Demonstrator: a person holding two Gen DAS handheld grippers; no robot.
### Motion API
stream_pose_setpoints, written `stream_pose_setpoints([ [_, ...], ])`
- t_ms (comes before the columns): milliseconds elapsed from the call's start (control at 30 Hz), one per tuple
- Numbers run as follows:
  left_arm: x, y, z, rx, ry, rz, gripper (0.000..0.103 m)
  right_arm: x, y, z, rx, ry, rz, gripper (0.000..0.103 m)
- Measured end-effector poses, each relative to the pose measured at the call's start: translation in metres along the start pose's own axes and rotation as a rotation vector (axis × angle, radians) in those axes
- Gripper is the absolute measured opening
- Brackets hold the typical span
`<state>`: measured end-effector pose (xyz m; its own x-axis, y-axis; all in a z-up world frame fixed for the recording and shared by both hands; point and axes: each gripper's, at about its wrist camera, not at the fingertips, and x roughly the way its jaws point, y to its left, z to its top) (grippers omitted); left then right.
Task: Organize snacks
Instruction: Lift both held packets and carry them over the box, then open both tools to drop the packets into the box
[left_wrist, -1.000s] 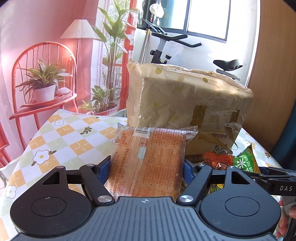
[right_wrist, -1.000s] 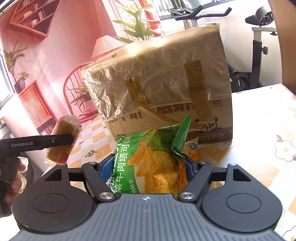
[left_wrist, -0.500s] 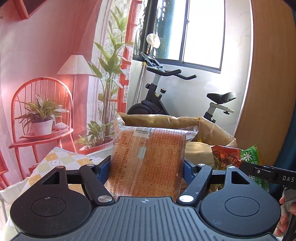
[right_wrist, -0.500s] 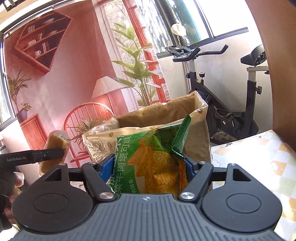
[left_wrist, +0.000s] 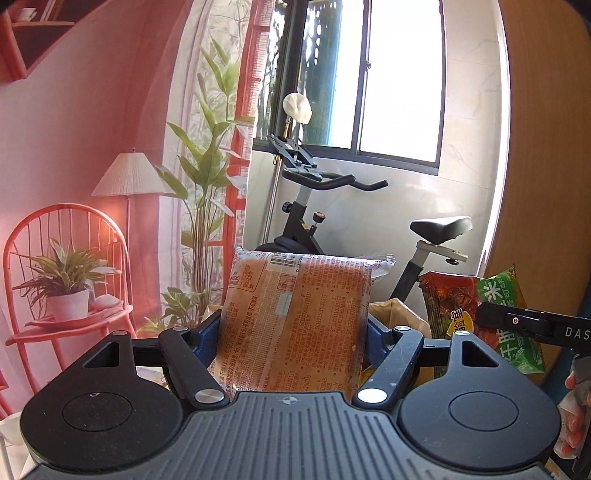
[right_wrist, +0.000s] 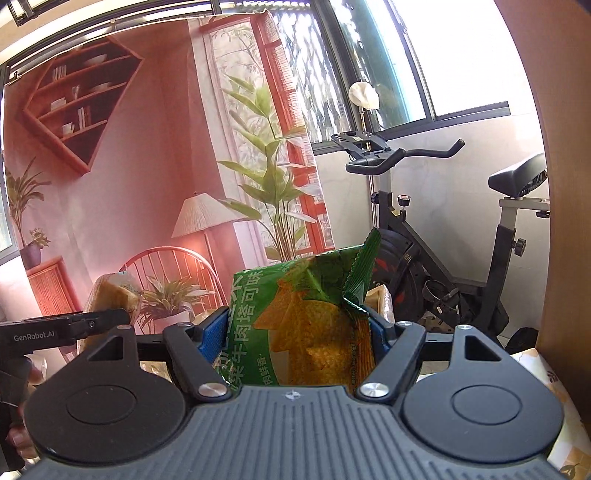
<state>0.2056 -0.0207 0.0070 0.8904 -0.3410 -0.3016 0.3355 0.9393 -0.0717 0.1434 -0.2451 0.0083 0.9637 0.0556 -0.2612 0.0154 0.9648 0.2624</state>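
My left gripper (left_wrist: 293, 328) has its blue-padded fingers (left_wrist: 207, 338) clamped on the two side edges of an orange packet (left_wrist: 295, 321) wrapped in clear film, which stands upright between them with its printed back toward my camera and its crimped top edge rising above the fingertips. My right gripper (right_wrist: 295, 332) is clamped the same way on a green chip bag (right_wrist: 295, 325), the pads pressing its left and right sides; the bag stands upright and its serrated top corner leans to the right, above the right finger. Both snacks are held in the air, well above the crumpled brown top of the box (left_wrist: 399, 314), whose edge shows just beyond and to the right of the orange packet. From my left camera the green chip bag appears at the far right, pinched by the black arm of the right gripper. From my right camera the orange packet shows at the left, edge-on. An exercise bike (right_wrist: 443, 229) stands far behind, under the window (left_wrist: 399, 81).
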Motion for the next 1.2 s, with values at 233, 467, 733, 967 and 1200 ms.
stream_pose_setpoints([
  [233,0.035,0.001,0.012,0.029,0.029,-0.004,0.077,0.033,-0.014,0.019,-0.032,0.025,-0.025,0.075],
  [467,0.074,0.002,0.014,0.055,0.077,-0.003,0.077,0.064,-0.027,0.025,-0.043,0.053,-0.040,0.075],
  [733,0.114,0.005,0.008,0.083,0.133,0.000,0.077,0.107,-0.032,0.018,-0.053,0.108,-0.038,0.075],
  [967,0.125,0.013,0.000,0.085,0.168,0.002,0.083,0.138,-0.016,-0.006,-0.088,0.188,-0.018,0.081],
  [1200,0.101,0.025,0.005,0.065,0.160,0.019,0.083,0.121,-0.010,-0.009,-0.066,0.168,-0.013,0.081],
])
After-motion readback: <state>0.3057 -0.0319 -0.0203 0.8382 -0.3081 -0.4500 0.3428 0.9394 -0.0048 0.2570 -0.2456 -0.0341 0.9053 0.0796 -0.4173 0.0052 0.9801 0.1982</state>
